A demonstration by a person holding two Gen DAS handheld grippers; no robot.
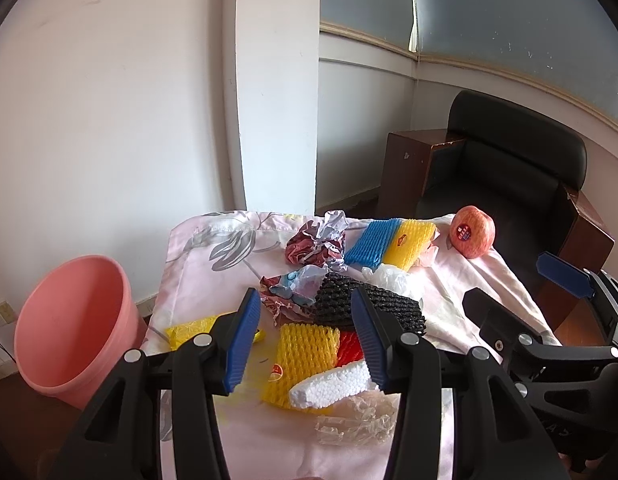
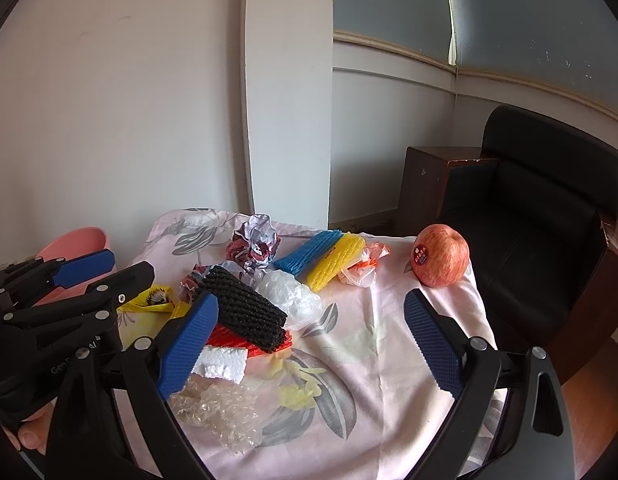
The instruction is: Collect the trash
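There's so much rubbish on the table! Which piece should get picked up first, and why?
Probably lower the left tool onto the yellow foam net. Its jaws stand open with nothing between them, the net lies right below them, and the pink bin waits close on that side. The apple isn't rubbish, so it likely stays.

Soft daylight, even, from window (image 1: 489,8) upper right. Shadows faint. Mild glare on chair (image 2: 549,152). Both views sharp; strong fisheye bending, dark vignette at corners.
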